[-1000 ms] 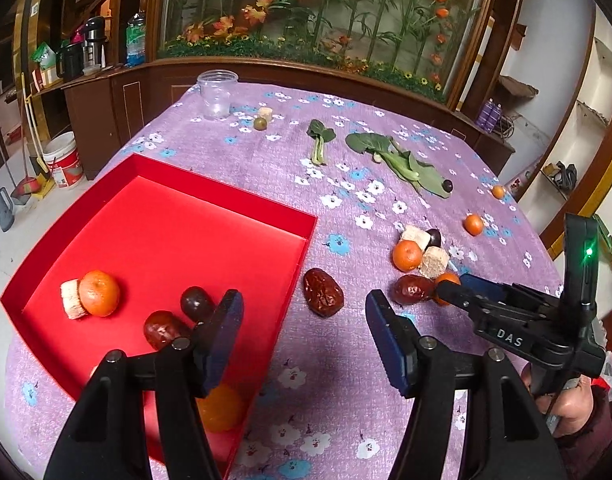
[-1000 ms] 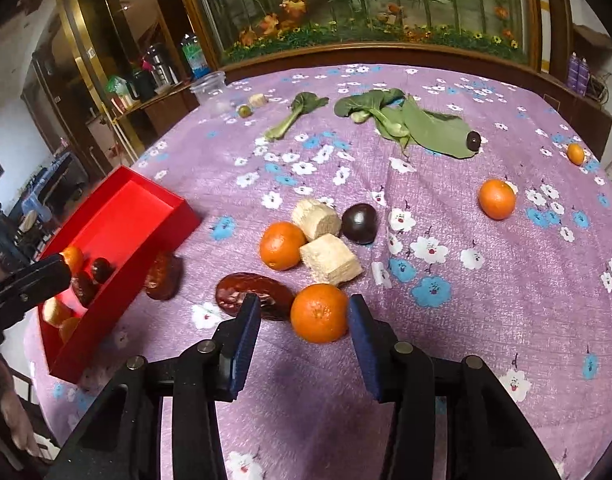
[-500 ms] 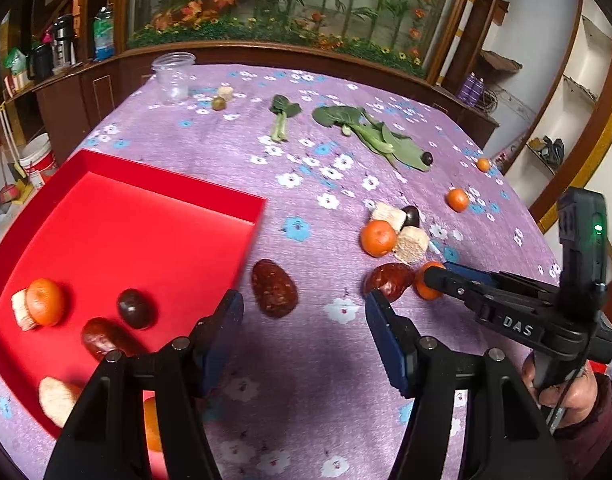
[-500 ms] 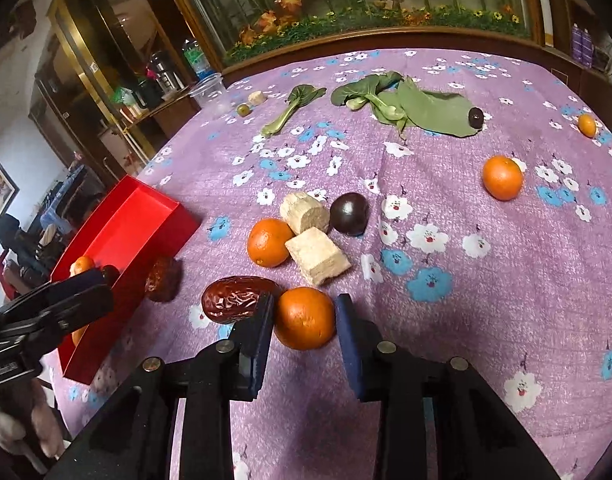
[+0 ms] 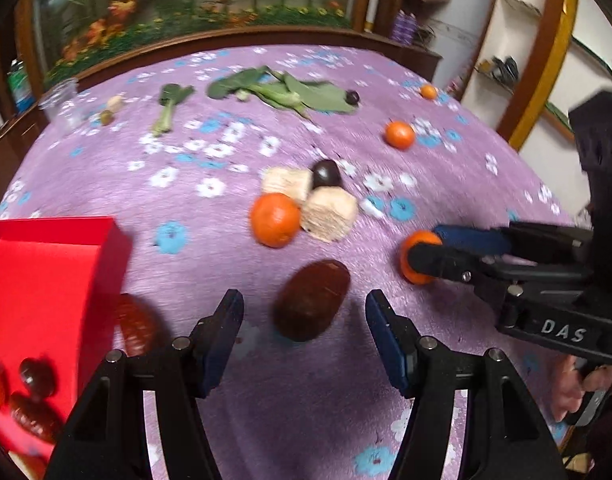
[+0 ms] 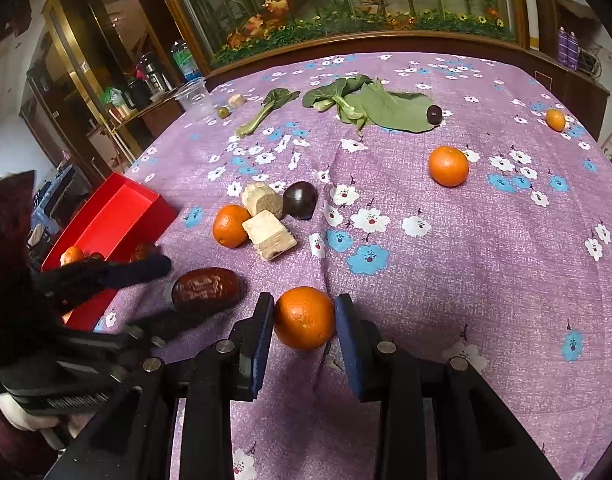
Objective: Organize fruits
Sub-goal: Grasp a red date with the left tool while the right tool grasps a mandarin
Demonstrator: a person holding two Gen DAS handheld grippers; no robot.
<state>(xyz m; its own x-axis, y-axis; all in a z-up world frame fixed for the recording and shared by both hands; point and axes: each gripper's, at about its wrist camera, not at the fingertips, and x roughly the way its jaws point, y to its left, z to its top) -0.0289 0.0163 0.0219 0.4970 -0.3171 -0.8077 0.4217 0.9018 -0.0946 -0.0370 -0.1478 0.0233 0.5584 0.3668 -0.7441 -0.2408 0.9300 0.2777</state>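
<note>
Vs 0.5 s ago: L gripper point(image 5: 303, 318) has shifted right off the red tray point(image 5: 45, 280), jaws wide apart either side of the red date point(image 5: 310, 305), no contact. R gripper point(image 6: 304, 320) pads now touching the orange point(image 6: 304, 317) on the cloth. Tray holds an orange, dark dates, a beige chunk; 2nd date just outside its wall.

purple floral tablecloth point(image 6: 486, 240), leafy greens point(image 6: 370, 104), plastic cup point(image 6: 193, 94)

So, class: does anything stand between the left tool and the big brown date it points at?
Nothing visible. The date lies on the purple cloth just ahead of the open left tool, with only bare cloth in the gap. The orange sits farther back.
</note>
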